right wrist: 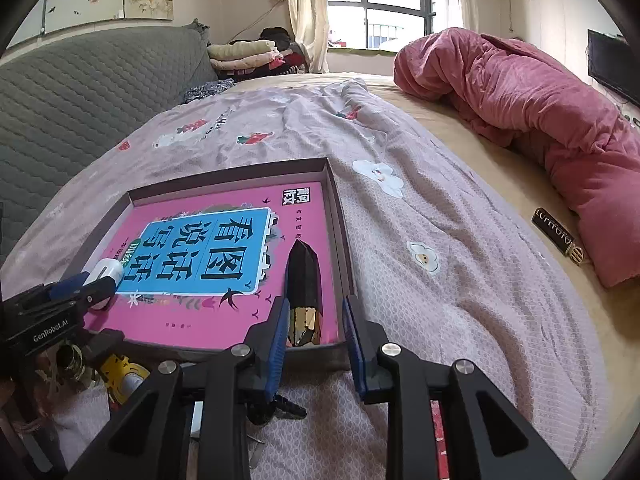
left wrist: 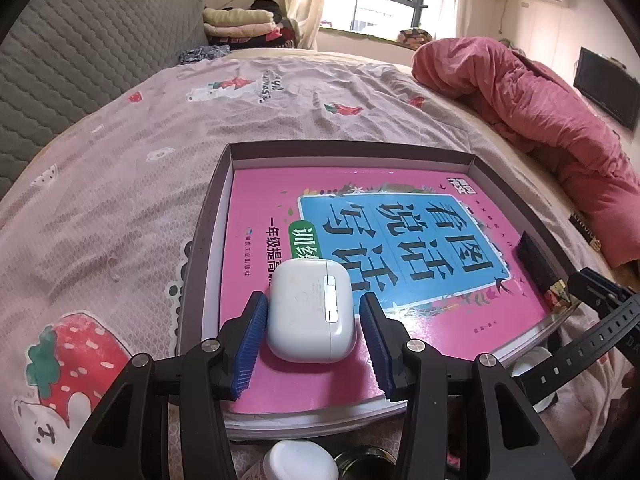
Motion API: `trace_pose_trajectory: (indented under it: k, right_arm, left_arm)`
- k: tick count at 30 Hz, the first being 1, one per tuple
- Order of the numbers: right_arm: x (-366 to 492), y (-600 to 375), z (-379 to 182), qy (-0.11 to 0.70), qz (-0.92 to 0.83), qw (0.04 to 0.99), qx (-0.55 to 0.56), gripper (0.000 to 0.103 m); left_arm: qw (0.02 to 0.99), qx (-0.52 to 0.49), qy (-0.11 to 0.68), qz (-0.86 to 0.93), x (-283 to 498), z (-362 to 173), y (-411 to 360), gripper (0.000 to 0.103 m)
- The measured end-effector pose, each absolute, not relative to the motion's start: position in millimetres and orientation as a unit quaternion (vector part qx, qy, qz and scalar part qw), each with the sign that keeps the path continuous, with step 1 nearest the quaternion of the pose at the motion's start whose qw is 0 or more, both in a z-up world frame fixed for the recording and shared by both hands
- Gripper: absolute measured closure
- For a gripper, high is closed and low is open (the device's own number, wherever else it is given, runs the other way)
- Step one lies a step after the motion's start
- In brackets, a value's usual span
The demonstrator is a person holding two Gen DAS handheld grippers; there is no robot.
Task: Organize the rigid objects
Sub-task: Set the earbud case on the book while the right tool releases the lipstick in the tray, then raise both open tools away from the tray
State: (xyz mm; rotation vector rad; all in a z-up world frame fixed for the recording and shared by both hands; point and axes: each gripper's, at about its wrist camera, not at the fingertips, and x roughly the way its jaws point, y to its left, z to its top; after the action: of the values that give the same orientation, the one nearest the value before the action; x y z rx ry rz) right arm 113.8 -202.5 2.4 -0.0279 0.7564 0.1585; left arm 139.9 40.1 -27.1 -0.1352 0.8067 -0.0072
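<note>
A grey shallow box [left wrist: 208, 216] lies on the bed with a pink book [left wrist: 440, 312] inside it. A white earbud case [left wrist: 310, 312] rests on the book between the fingers of my left gripper [left wrist: 316, 320]; the jaws stand open, with a gap on each side of the case. In the right wrist view the box [right wrist: 340, 220] holds the book [right wrist: 192, 312] and a black faceted bar with a gold end [right wrist: 304, 280] along its right wall. My right gripper [right wrist: 314, 328] is open, its fingertips astride the bar's near end.
A rolled pink quilt [right wrist: 540, 92] lies on the right of the bed. A white-capped bottle [left wrist: 300, 462] and a dark jar [left wrist: 364, 462] sit near the box's front edge. A black watch strap [left wrist: 580, 344] lies at right. Yellow tape measure [right wrist: 124, 372] and keys [right wrist: 280, 408] lie below the box.
</note>
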Motion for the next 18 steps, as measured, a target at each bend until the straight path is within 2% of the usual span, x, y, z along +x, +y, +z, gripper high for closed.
trace_pose_trajectory:
  k: [9,18]
  right_arm:
    - [108.9,-198.6,4.8,0.371,0.083,0.925,-0.020,0.067]
    - [99.0,-204.5,12.5,0.368,0.077,0.926,-0.020,0.066]
  left_arm:
    - [0.921,-0.080,0.380,-0.009,133.1,-17.9,50.5,0.054]
    - [0.932,-0.089,0.351,-0.015,119.0,-1.6,57.6,0.050]
